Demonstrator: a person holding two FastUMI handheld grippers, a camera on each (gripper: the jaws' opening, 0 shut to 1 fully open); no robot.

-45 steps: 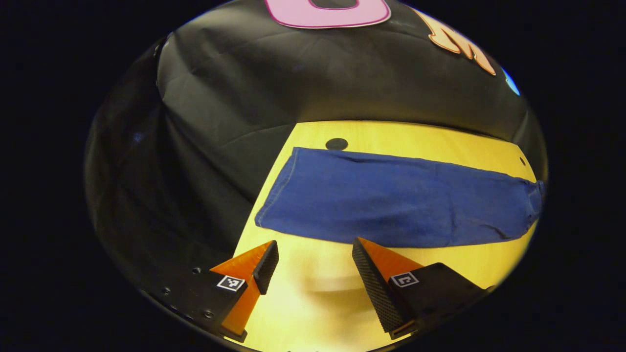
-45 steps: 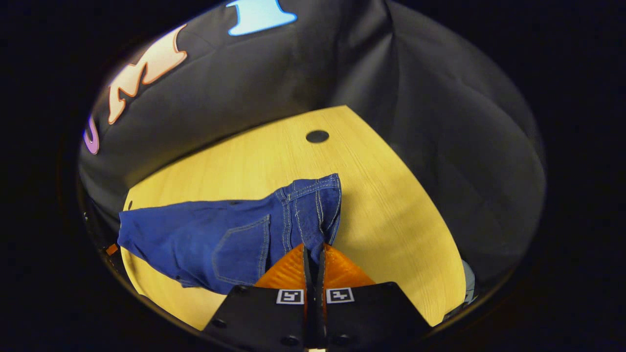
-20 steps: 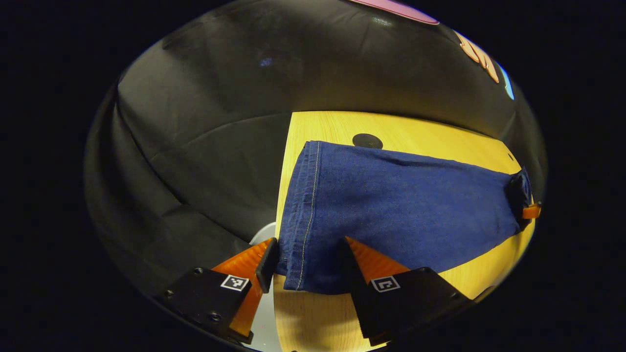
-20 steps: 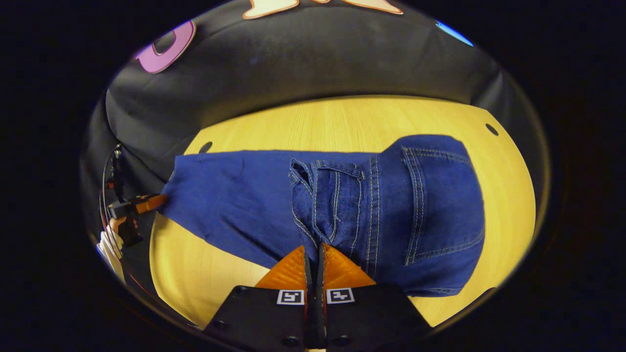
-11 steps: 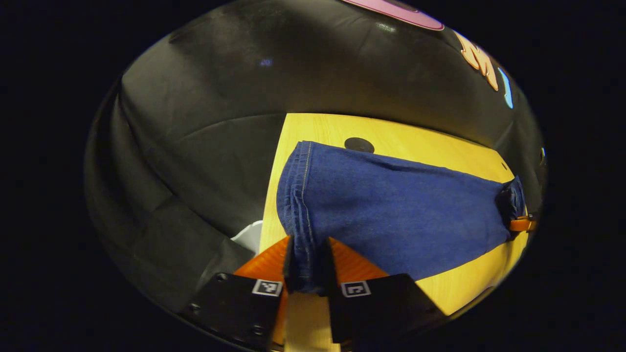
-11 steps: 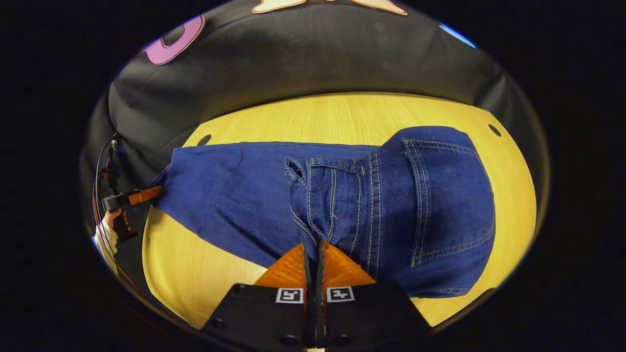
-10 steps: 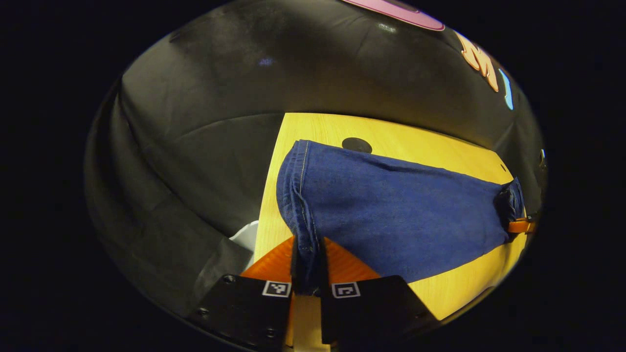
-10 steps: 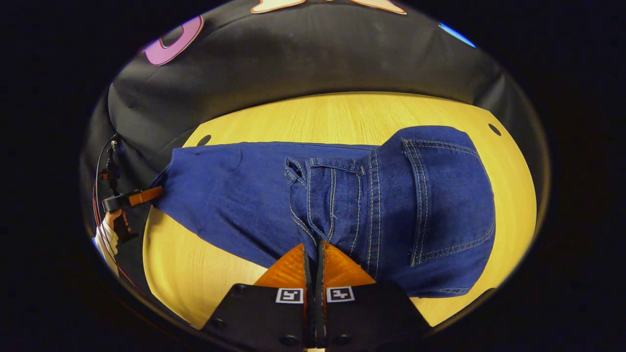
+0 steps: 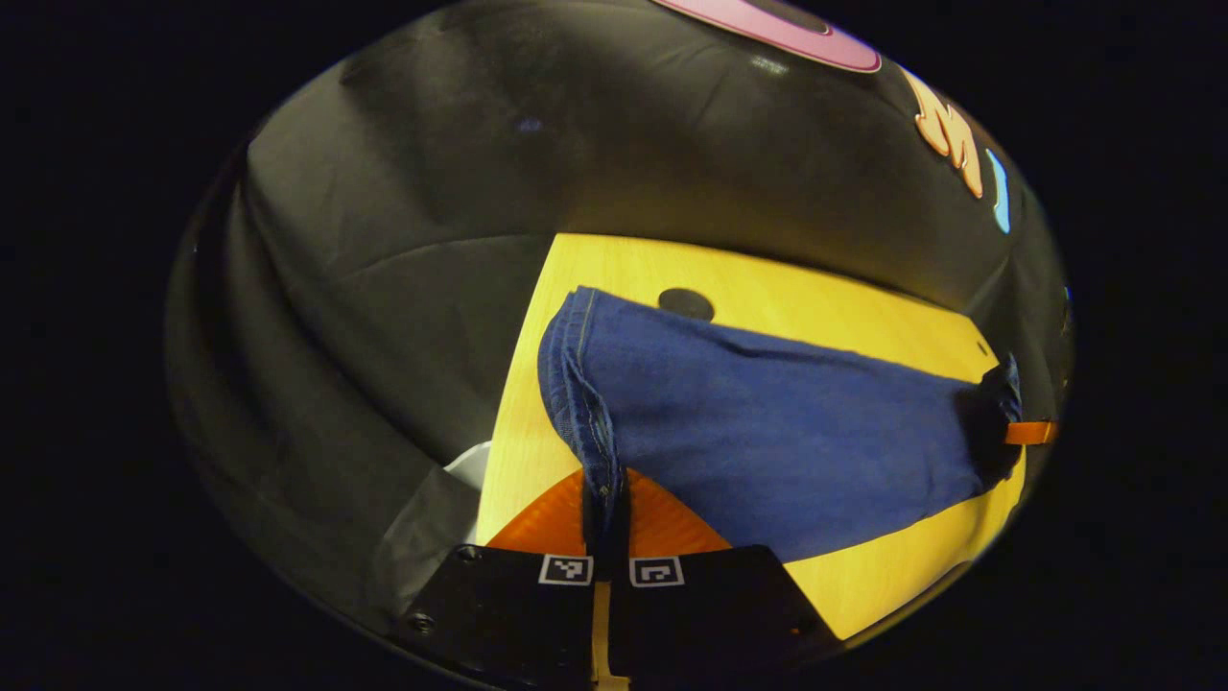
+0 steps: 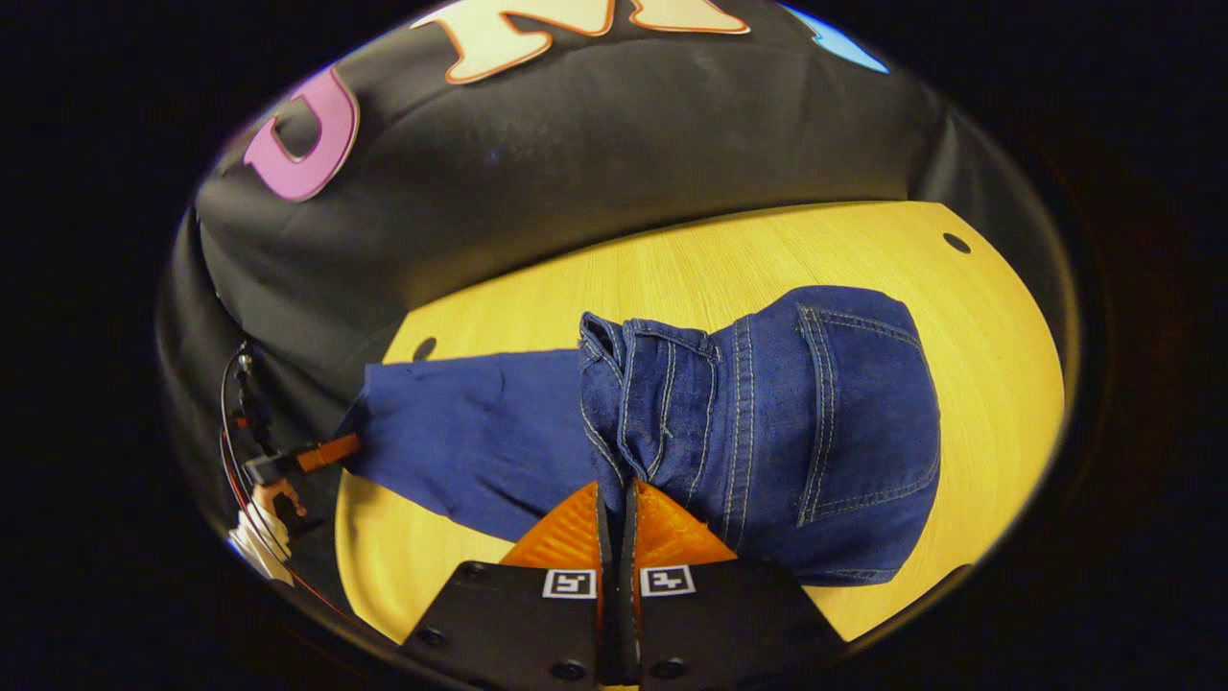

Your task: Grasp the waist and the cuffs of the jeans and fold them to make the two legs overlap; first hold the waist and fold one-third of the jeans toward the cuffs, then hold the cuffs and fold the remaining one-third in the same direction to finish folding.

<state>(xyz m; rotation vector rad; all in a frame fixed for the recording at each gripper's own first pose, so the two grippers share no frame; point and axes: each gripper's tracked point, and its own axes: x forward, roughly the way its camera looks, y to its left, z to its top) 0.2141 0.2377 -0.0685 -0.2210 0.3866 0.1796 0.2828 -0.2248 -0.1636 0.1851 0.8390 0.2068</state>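
Jaws both clamped: left gripper (image 9: pixel 604 499) on cuffs (image 9: pixel 580 403), right gripper (image 10: pixel 615 499) on waist (image 10: pixel 652 403).

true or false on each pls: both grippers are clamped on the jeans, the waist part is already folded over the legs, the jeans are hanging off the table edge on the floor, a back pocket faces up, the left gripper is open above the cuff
1. Both the left gripper and the right gripper are shut on the jeans: true.
2. The waist is folded over onto the legs: true.
3. The jeans hang down to the floor: false; they lie on the wooden table.
4. A back pocket faces up: true.
5. The left gripper is open above the cuff: false; it pinches the cuff.
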